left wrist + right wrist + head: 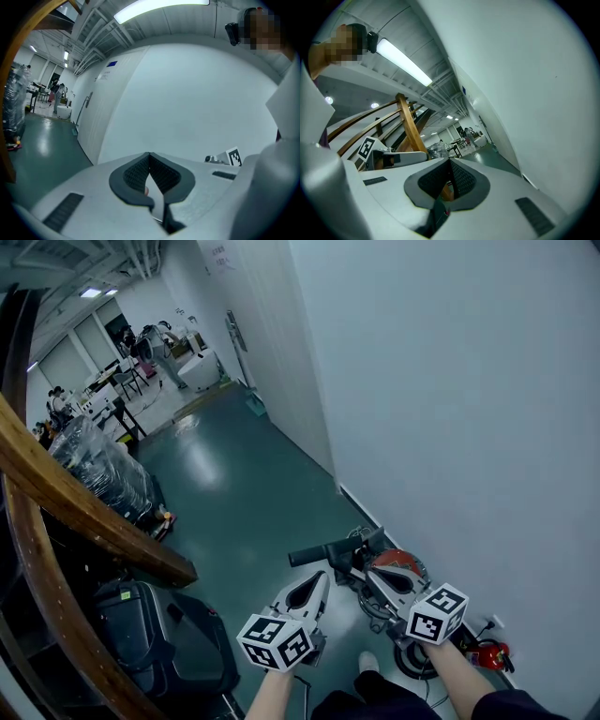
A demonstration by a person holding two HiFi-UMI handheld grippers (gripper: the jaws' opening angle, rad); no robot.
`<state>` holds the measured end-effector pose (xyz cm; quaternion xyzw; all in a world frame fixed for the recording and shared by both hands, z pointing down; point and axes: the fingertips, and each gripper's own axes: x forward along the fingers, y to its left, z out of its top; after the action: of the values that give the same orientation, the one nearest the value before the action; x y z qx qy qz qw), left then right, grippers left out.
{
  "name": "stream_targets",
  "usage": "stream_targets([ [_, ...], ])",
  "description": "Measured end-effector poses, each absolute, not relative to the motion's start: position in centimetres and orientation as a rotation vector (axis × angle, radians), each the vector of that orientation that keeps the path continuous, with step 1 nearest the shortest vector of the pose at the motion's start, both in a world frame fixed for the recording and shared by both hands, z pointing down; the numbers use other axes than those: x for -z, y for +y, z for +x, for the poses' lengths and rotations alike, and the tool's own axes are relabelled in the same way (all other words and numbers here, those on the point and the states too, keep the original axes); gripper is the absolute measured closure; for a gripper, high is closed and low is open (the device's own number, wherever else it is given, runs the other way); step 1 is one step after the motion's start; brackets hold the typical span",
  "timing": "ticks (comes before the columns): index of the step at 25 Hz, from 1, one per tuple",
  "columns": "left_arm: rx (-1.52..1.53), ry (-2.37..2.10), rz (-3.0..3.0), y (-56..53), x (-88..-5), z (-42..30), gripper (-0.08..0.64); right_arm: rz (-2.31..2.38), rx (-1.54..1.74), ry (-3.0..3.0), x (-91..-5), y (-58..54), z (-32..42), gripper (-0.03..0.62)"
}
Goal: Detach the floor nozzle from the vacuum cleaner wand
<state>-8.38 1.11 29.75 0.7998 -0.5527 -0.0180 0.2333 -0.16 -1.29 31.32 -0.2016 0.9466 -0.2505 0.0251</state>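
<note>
The vacuum cleaner [394, 570] lies on the green floor against the white wall. It has a red and grey body and a black handle [323, 552] sticking out to the left. I cannot make out the wand or the floor nozzle. My left gripper [320, 577] hovers shut just left of the vacuum, with nothing in it. My right gripper [367, 585] is over the vacuum's body, also shut and empty. In the left gripper view the left gripper [149, 154] faces the bare wall. In the right gripper view the right gripper [450, 160] faces the stair rail and the hall.
A curved wooden stair rail [66, 507] runs down the left side. A black bag [155, 634] sits beneath it, with a wrapped pallet [103, 465] further back. A small red object [487, 653] lies by the wall at lower right. People and tables [122, 381] stand at the far end.
</note>
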Motion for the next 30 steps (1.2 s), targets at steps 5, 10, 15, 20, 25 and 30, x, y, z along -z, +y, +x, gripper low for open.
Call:
stream_targets([
  [5,0.036,-1.540,2.192,-0.2,-29.9,-8.6,0.557,-0.603,0.775,2.929,-31.7,-2.8,-0.5,0.575],
  [10,0.023,-1.548,2.200,-1.6,-29.6,-9.3,0.557,-0.604,0.761,2.921,-31.2,-4.3,-1.2,0.575],
  [15,-0.014,-1.528,2.213,-3.3,-31.0,-10.0,0.557,-0.643,0.765,2.904,-32.3,-6.2,-2.1,0.575],
  [20,-0.005,-1.480,2.197,-4.5,-33.5,-10.8,0.557,-0.687,0.819,2.886,-34.7,-7.3,-3.2,0.575],
  [25,-0.033,-1.442,2.171,-4.8,-36.2,-11.2,0.557,-0.725,0.879,2.859,-37.2,-7.7,-3.6,0.575],
  [30,-0.040,-1.421,2.123,-5.3,-39.3,-11.9,0.557,-0.762,0.881,2.888,-40.1,-8.3,-4.0,0.575],
])
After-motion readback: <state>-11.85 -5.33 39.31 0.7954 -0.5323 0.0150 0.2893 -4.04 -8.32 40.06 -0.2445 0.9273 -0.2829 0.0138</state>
